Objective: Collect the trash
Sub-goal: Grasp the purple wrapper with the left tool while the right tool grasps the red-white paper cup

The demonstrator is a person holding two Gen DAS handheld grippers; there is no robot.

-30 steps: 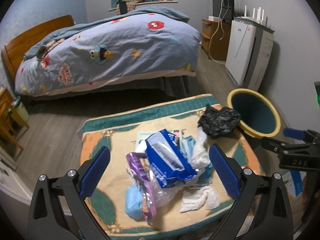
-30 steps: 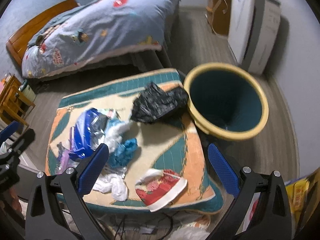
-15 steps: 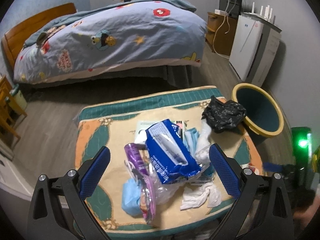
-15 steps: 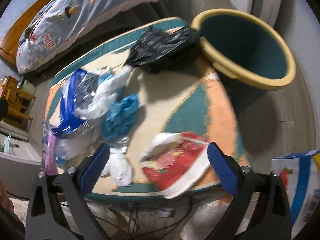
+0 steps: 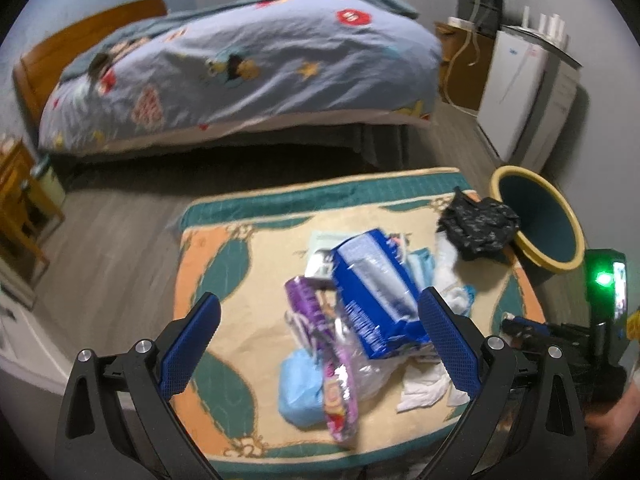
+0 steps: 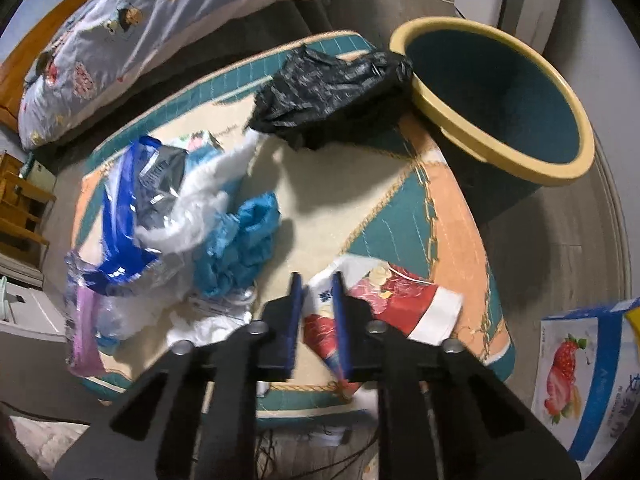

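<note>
On the mat (image 6: 452, 200), one red wrapper (image 6: 396, 304), one black bag (image 6: 332, 84).

Black bag (image 6: 332, 96) blocks bin (image 6: 560, 168) rim; bare mat (image 6: 336, 196) centre passable

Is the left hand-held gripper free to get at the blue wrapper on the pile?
Probably yes. The left hand-held gripper is wide open and empty, and the blue wrapper lies on top of the trash pile between its fingers, with nothing covering it.
</note>
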